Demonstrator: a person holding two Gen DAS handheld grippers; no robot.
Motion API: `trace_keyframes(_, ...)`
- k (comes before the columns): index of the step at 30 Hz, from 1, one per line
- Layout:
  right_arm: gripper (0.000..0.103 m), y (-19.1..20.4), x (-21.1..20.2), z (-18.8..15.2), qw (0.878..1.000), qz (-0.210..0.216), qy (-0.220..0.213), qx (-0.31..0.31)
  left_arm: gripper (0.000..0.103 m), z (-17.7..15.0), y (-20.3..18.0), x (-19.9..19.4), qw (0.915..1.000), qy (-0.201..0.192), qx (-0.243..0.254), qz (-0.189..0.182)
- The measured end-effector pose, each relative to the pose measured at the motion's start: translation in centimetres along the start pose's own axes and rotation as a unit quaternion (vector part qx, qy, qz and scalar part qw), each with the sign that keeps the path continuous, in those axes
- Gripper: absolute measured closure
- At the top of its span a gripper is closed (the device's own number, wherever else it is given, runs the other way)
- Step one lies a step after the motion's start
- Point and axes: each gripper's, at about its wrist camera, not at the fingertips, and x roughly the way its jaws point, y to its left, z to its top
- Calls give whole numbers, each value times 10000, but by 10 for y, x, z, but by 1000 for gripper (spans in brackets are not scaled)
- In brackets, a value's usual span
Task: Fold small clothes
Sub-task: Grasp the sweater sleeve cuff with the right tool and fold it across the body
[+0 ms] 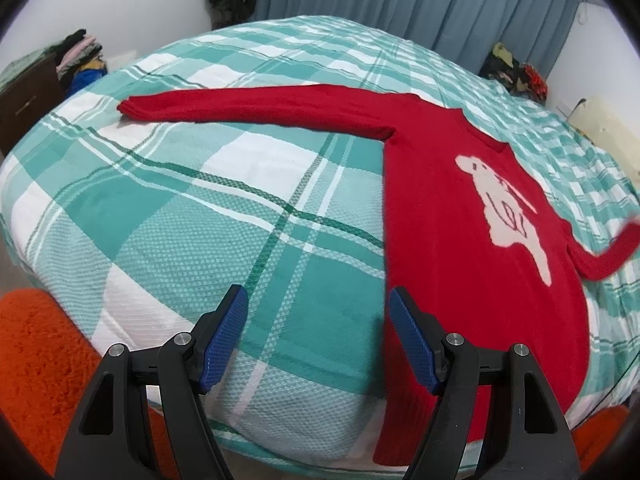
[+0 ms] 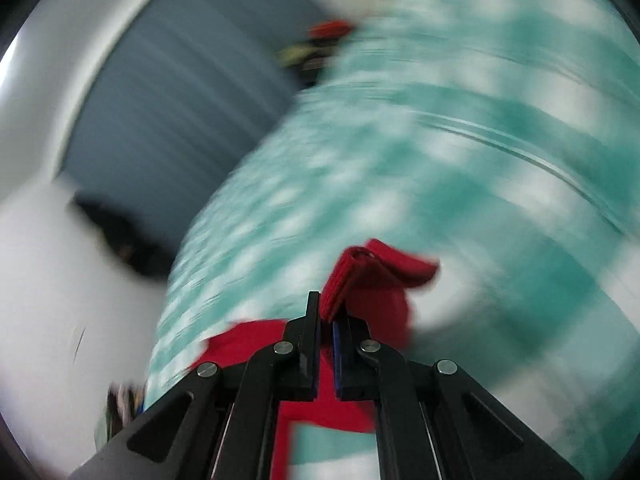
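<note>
Spreading the red sweater (image 1: 460, 200) flat on the bed (image 1: 200, 208) gives us straight lines to fold along: its body runs up from the near edge, picture side up, and one sleeve (image 1: 256, 110) stretches out toward the bed's far left corner. Our left claw (image 1: 316, 328) hangs apart and empty over the near edge, just beside the sweater's side seam, ready, we judge, to pin or take that edge. Our right claw (image 2: 327, 320) is clamped together on the cuff of the other sleeve (image 2: 360, 276), the knit doubled up between its pads. We read that grip as the start of carrying this sleeve in across the chest. The right view is heavily blurred, so we cannot tell the sleeve's exact lie.
</note>
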Motion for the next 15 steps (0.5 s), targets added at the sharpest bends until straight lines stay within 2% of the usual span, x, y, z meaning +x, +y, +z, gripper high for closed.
trace_keyframes(2, 98, 78, 19, -3, 9961, 570, 262, -616, 28, 1, 1, -1, 10000, 0, -28, -68)
trace_keyframes(4, 98, 140, 41, -14, 9873, 1019, 526, -1095, 28, 1, 3, -2, 9999, 3, -66, -113)
trace_keyframes(6, 95, 201, 73, -39, 9718, 1465, 951, -1586, 28, 1, 6, -3, 9998, 20, -123, -128)
trace_keyframes(7, 75, 219, 85, -55, 9647, 1598, 1195, -1718, 28, 1, 9, -3, 9998, 27, -167, -141)
trace_keyframes(8, 57, 238, 112, -75, 9534, 1739, 1712, -1773, 28, 2, 11, -4, 9996, 31, -213, -161)
trace_keyframes(9, 28, 246, 130, -89, 9459, 1782, 2096, -1720, 28, 2, 12, -4, 9996, 32, -241, -172)
trace_keyframes(11, 28, 248, 148, -108, 9378, 1942, 2385, -1610, 28, 2, 16, -5, 9992, 35, -322, -220)
trace_keyframes(12, 28, 244, 148, -113, 9384, 1978, 2349, -1583, 28, 2, 18, -5, 9991, 39, -346, -235)
trace_keyframes(14, 28, 229, 142, -115, 9437, 1919, 2219, -1530, 28, 2, 20, -4, 9988, 55, -398, -271)
trace_keyframes(15, 28, 213, 138, -111, 9505, 1702, 2107, -1521, 28, 3, 20, -3, 9988, 79, -404, -271)
